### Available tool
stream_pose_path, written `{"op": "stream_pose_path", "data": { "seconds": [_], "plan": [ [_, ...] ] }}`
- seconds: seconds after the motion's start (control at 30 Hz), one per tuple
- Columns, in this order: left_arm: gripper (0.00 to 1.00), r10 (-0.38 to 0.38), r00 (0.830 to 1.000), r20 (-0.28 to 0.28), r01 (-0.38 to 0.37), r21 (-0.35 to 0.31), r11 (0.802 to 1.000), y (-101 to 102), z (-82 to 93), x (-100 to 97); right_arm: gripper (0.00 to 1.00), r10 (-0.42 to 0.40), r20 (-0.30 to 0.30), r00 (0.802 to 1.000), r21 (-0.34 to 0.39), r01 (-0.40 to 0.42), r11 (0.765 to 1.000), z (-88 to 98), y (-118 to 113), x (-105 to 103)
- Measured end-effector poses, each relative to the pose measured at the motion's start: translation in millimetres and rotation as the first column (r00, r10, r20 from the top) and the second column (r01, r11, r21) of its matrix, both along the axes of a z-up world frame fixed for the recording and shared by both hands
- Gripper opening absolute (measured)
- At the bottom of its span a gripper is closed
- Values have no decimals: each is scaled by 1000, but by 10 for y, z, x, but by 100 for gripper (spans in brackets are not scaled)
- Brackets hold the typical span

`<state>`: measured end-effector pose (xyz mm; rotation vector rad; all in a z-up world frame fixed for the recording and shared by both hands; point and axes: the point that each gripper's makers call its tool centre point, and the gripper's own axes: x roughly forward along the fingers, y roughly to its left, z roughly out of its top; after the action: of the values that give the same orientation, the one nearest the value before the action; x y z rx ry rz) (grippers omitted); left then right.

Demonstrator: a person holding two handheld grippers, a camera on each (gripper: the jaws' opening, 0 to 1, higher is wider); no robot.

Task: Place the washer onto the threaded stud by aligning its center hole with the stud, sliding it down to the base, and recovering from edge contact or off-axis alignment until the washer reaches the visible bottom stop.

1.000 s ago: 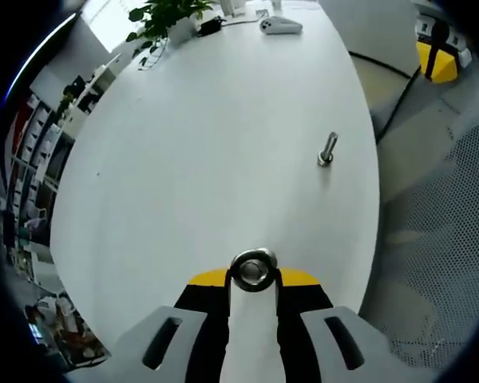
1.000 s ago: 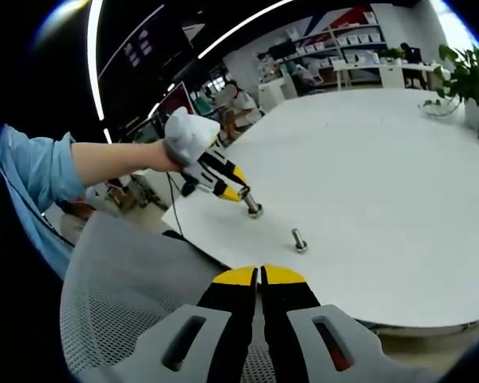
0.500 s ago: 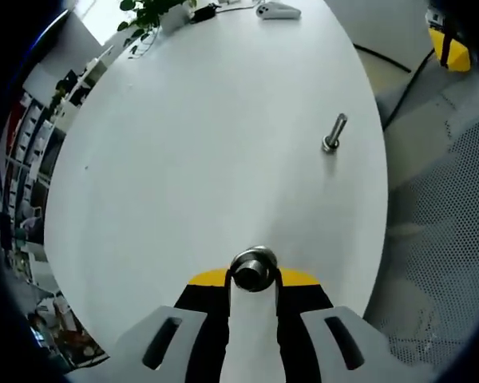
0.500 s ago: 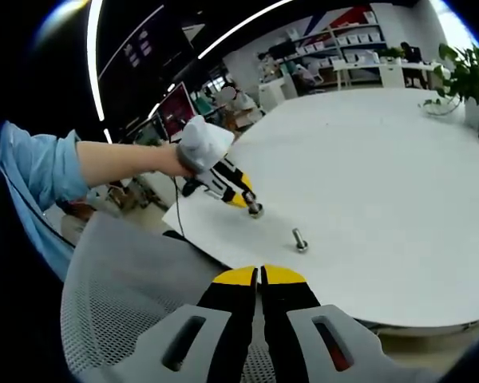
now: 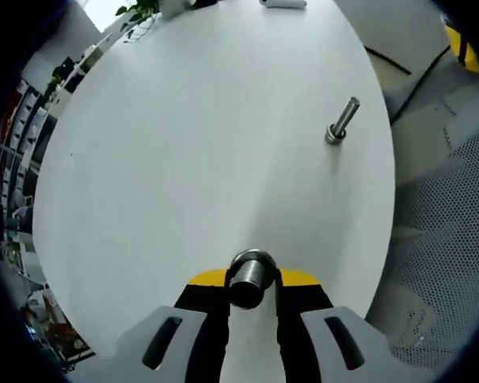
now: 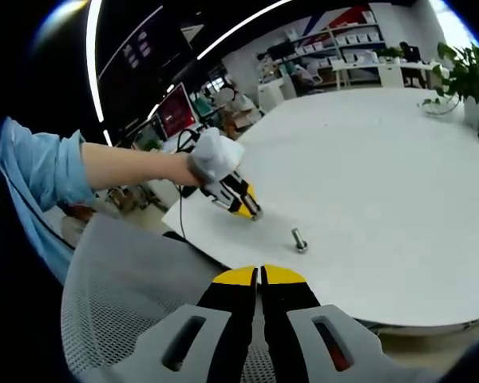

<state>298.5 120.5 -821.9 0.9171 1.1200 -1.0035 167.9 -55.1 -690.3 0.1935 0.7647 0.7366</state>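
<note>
A threaded stud (image 5: 341, 121) stands upright on the white oval table (image 5: 191, 144), near its right edge. My left gripper (image 5: 251, 279) is shut on a thick metal ring piece, the washer (image 5: 250, 275), held between the yellow jaw tips low over the table's near end. In the right gripper view a person's hand holds that left gripper (image 6: 223, 187), its tip with the washer (image 6: 255, 214) just above the table, a short way left of the stud (image 6: 299, 239). My right gripper (image 6: 261, 273) is shut with nothing in it, back from the table edge.
A grey mesh chair (image 6: 136, 295) sits under my right gripper, and its mesh (image 5: 451, 239) lies right of the table. A potted plant (image 6: 467, 68) and a white object (image 5: 283, 3) stand at the table's far end. A black cable (image 5: 407, 68) runs over the floor.
The left gripper has dropped and tipped toward the table with the washer, which now shows more of its side. The hand has come a little closer to the stud. The right gripper holds still.
</note>
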Motion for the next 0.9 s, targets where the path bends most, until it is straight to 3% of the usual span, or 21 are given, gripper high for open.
{"op": "stream_pose_path", "data": {
  "seconds": [0.53,0.9],
  "plan": [
    [19,-12,999,-35,12,-4,1000,-179,-22,-288,5,1,8,1000,6,-1,1000,14,7,8],
    [19,30,999,-44,-31,-22,999,-235,-16,-438,5,-1,8,1000,5,1,1000,16,9,7]
  ]
}}
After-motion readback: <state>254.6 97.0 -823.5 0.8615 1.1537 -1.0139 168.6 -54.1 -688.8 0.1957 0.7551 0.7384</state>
